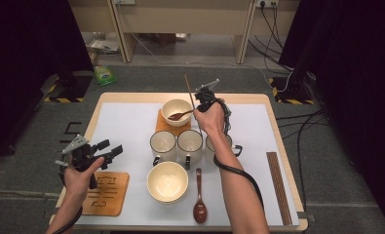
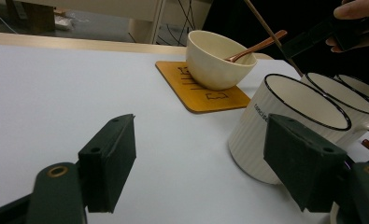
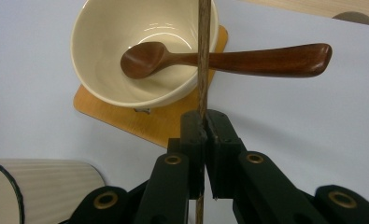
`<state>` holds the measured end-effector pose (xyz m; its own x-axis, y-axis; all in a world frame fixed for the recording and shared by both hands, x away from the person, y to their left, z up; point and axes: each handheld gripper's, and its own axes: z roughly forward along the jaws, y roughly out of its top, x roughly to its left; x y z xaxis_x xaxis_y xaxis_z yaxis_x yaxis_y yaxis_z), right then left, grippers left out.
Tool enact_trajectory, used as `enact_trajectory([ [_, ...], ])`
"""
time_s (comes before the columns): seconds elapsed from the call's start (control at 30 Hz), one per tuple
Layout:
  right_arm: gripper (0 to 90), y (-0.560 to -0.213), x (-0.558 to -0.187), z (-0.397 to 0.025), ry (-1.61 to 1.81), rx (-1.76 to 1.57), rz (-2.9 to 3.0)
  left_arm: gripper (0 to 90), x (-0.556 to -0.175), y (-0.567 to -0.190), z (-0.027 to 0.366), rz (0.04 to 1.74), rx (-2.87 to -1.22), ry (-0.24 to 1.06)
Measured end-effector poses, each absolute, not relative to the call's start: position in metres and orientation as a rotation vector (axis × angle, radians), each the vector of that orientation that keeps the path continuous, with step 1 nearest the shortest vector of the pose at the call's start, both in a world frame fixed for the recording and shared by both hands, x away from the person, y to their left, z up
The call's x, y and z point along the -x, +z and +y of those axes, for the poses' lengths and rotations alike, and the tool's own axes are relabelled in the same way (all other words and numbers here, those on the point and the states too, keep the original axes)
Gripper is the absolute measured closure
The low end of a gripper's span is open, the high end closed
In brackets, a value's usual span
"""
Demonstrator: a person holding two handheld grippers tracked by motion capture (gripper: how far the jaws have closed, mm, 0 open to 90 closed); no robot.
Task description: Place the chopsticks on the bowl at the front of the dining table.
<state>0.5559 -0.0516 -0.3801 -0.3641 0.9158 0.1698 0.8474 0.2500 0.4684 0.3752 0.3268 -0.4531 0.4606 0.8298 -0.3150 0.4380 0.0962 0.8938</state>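
Thin brown wooden chopstick [image 3: 203, 56] is clamped between the closed jaws of the right gripper [image 3: 203, 122], held roughly upright, slightly tilted, above the far middle of the bench. In the right gripper view it is seen crossing over the rim of the cream bowl [image 3: 140, 70] and the handle of the dark wooden spoon [image 3: 229, 58] lying in that bowl. In the high view the chopstick [image 1: 190, 95] is seen just right of the bowl [image 1: 176, 112].
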Motion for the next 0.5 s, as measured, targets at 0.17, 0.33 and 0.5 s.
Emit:
enact_trajectory([
  [0.17, 85.9, -0.3793, -0.5568, -0.0519, 0.746, -1.677, 2.376, 24.7, -0.3753, -0.4535, 0.3269, 1.154, -1.531, 0.415],
  [0.33, 85.8, -0.3786, -0.5572, -0.0517, 0.746, -1.672, 2.376, 24.7, -0.3752, -0.4533, 0.3261, 1.152, -1.533, 0.416],
  [0.5, 85.8, -0.3787, -0.5582, -0.0518, 0.738, -1.672, 2.378, 24.7, -0.3753, -0.4534, 0.3261, 1.152, -1.533, 0.415],
])
